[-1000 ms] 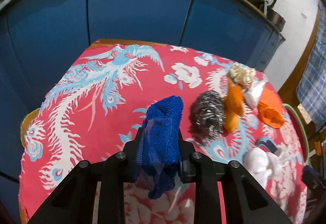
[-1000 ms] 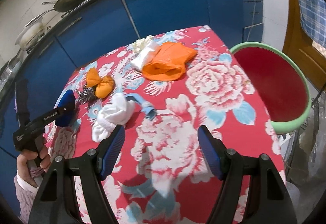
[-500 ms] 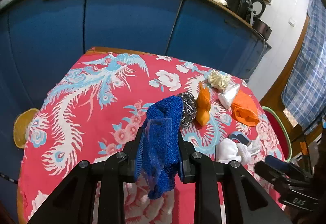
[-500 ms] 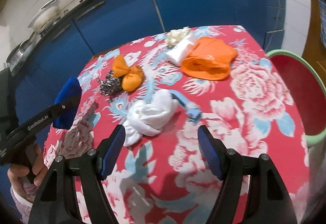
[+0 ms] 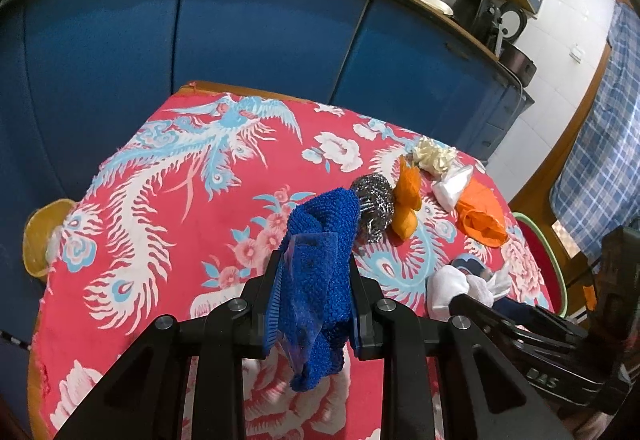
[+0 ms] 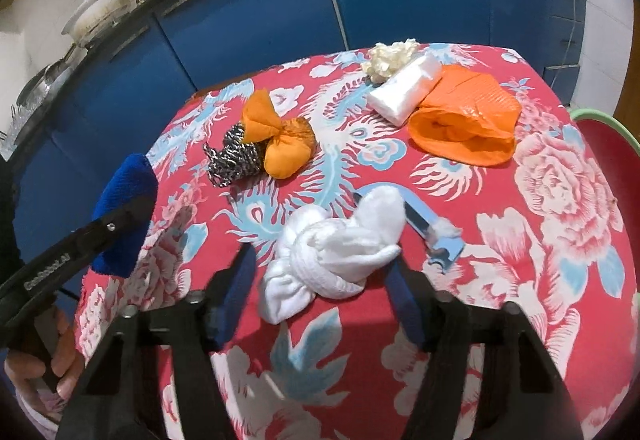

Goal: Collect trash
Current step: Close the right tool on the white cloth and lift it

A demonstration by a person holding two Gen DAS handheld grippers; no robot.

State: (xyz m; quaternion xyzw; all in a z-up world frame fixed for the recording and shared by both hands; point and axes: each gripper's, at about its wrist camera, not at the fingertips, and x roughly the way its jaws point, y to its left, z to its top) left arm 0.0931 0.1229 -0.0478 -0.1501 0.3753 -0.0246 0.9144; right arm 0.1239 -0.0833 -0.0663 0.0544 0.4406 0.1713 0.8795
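Note:
My left gripper (image 5: pixel 314 304) is shut on a blue knitted cloth (image 5: pixel 324 280) and holds it above the table; the cloth also shows at the left of the right wrist view (image 6: pixel 122 215). My right gripper (image 6: pixel 320 304) is open, its fingers on either side of a knotted white cloth (image 6: pixel 336 256) lying on the red flowered tablecloth (image 6: pixel 540 207). Farther back lie a steel scourer (image 6: pixel 232 159), an orange knotted bag (image 6: pixel 280 139), an orange plastic bag (image 6: pixel 468 119), a white packet (image 6: pixel 404 87) and a cream crumpled wad (image 6: pixel 390 57).
A light blue strip (image 6: pixel 432 228) lies under the white cloth. A green-rimmed red basin (image 6: pixel 600 127) stands off the table's right edge. Blue cabinets (image 5: pixel 260 31) stand behind the table, with pans on the counter. A yellow stool (image 5: pixel 40 236) sits at the left.
My right gripper has moved forward and left until its fingers straddle the white cloth. My left gripper, still holding the blue cloth, has risen and drawn back a little.

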